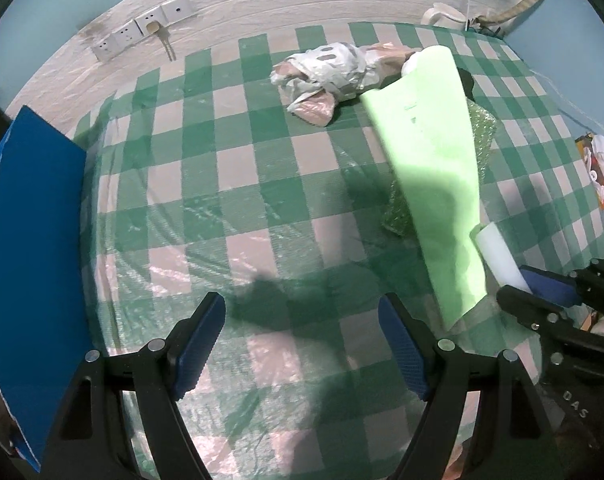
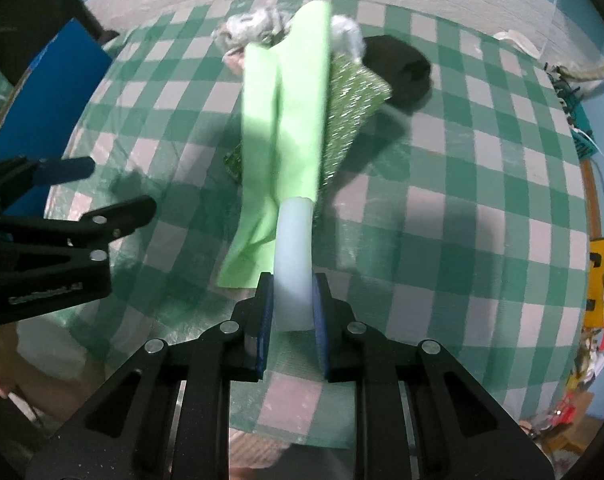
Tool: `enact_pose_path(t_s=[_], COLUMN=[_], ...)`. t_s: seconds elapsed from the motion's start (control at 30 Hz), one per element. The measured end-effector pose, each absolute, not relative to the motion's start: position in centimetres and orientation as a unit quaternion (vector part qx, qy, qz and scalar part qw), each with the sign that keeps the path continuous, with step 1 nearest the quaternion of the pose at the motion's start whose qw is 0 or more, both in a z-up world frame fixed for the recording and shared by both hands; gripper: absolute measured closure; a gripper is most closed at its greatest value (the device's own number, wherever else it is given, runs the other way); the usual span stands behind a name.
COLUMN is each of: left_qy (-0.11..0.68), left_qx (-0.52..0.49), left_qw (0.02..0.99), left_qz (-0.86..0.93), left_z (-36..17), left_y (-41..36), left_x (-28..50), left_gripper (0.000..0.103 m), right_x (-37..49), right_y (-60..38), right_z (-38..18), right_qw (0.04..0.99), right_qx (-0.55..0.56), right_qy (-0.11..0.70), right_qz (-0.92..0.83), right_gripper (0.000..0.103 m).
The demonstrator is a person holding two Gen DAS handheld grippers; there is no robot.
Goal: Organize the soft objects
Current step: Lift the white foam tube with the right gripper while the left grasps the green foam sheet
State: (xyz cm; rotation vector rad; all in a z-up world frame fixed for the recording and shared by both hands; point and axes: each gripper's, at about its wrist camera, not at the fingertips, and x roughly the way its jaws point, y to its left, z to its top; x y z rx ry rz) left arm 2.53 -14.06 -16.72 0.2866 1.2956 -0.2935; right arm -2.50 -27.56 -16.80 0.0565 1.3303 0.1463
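My right gripper (image 2: pixel 292 304) is shut on a white foam roll (image 2: pixel 293 256) with a light green foam sheet (image 2: pixel 290 120) wrapped around it, held above the checked table. The same sheet (image 1: pixel 433 168) and white roll end (image 1: pixel 499 256) show in the left wrist view, with the right gripper (image 1: pixel 541 284) at the right edge. My left gripper (image 1: pixel 302 344) is open and empty over the near part of the table; it also shows in the right wrist view (image 2: pixel 102 188). Green bubble wrap (image 2: pixel 353 116) lies under the sheet. A crumpled white and pink plastic bag (image 1: pixel 325 76) lies at the back.
A green and white checked cloth under clear plastic covers the table (image 1: pixel 222 200). A blue board (image 1: pixel 34 240) stands at the left edge. A black soft object (image 2: pixel 397 68) lies behind the bubble wrap. Wall sockets (image 1: pixel 142 28) sit on the back wall. Clutter (image 2: pixel 601 280) lies off the right side.
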Motion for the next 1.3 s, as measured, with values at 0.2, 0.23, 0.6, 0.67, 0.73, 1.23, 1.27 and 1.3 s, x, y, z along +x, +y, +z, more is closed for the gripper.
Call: enact_pose_path(t_s=[0.2,0.23,0.6,0.67,0.73,1.23,1.27,1.3], left_qy=[0.601,0.601,0.587,0.583,0.583,0.598,0.597,0.599], left_qx=[0.118,0.115,0.108,0.106,0.099,0.055,0.052,0.054], left_qw=[0.778,0.778,0.790,0.793,0.794,0.785,0.785,0.784], left_qz=[-0.142,-0.143,-0.141,-0.141,-0.143,-0.155,-0.155,-0.154], left_z=[-16.8,-16.8,-17.0,-17.1,-17.1,-17.4,-17.3,-17.4], left_y=[-14.8,-15.0,-18.8,-19.6,-20.1,-21.9,-21.9,-22.0], left_x=[2.9,3.1,4.1,4.5,4.7,5.7,5.5,5.4], left_gripper=[0.017,0.017,0.016,0.016,0.016,0.015,0.014,0.014], right_x=[-2.9,-2.9,-2.8,-2.6,-2.7,-3.0,-3.0,-3.0], right_y=[-30.0,-30.5,-32.1,-32.2,-32.5,-34.2,-34.2,-34.2], right_z=[-16.4,-16.4,-17.5,-17.7,-17.9,-18.5,-18.5,-18.5], right_qw=[0.793,0.795,0.791,0.791,0.791,0.789,0.789,0.789], right_qx=[0.046,0.049,0.075,0.077,0.081,0.096,0.096,0.097], right_qy=[0.606,0.604,0.607,0.606,0.606,0.607,0.607,0.607], right_qz=[0.044,0.039,0.013,0.012,0.011,0.004,0.004,0.003], right_gripper=[0.085,0.085,0.085,0.085,0.085,0.085,0.085,0.085])
